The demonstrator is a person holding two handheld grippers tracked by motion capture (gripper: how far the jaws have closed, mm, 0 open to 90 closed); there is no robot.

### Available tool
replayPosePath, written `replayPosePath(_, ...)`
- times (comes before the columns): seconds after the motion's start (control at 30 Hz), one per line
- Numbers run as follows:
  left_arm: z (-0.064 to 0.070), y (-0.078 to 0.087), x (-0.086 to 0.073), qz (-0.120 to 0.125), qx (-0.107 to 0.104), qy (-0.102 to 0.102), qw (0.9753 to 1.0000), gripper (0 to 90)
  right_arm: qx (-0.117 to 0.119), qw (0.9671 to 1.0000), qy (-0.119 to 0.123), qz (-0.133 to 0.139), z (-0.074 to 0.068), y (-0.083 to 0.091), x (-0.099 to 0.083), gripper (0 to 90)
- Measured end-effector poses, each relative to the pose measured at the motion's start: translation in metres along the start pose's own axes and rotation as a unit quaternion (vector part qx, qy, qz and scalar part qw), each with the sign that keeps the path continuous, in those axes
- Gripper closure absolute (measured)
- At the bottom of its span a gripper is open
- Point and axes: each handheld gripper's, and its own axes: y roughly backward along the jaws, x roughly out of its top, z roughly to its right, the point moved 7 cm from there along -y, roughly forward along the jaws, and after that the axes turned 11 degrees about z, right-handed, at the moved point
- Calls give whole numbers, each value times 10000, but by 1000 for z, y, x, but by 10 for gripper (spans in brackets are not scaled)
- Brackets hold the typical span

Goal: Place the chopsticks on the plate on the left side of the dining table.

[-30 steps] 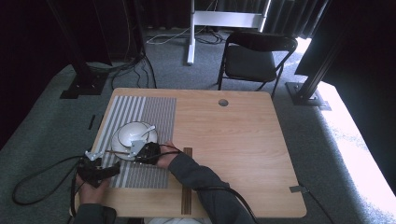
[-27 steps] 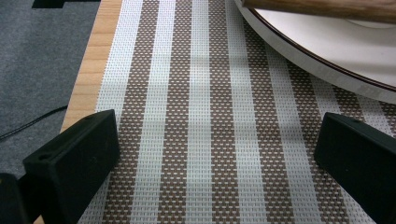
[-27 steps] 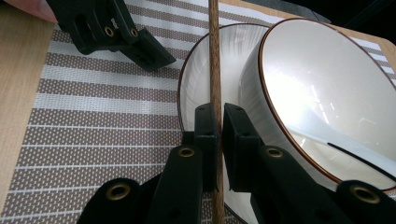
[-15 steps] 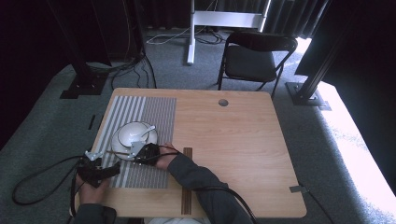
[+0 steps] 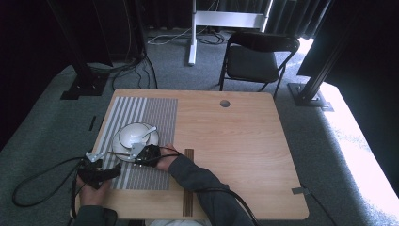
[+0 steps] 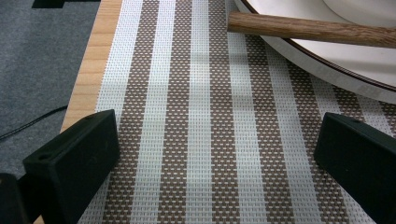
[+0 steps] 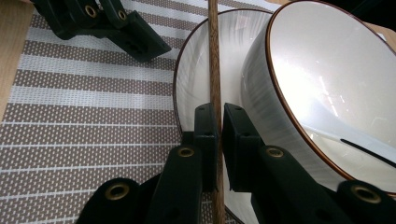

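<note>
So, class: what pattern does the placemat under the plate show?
Brown and white woven stripes on the placemat, clearest in the left gripper view.

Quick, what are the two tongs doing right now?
Left tongs: open, holding nothing, over the striped mat.
Right tongs: shut on a wooden stick lying across the plate.

- Grey carpet floor (image 5: 47,122) all round the wooden worktop (image 5: 235,141)
- A round hole (image 5: 225,103) near the worktop's far edge
- A black folding chair (image 5: 256,59) stands just beyond the far side, on the carpet
- A white stand with a flat base (image 5: 221,19) behind the chair, near dark curtains (image 5: 291,14)
- Black posts on floor plates: one at far left (image 5: 82,75), one at right (image 5: 313,84)
- Black cables (image 5: 127,66) trail over the carpet at the back left
- Bright daylight (image 5: 357,146) falls in a band across the carpet at the right
</note>
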Motion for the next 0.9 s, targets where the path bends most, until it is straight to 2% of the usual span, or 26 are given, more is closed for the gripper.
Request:
replayPosePath(0.3,0,0,0,0,0,0,10000,3,-44,10000,11,38,2,3,2,816)
replayPosePath(0.9,0,0,0,-1,0,0,10000,3,-81,9999,96,-22,4,1,1,839)
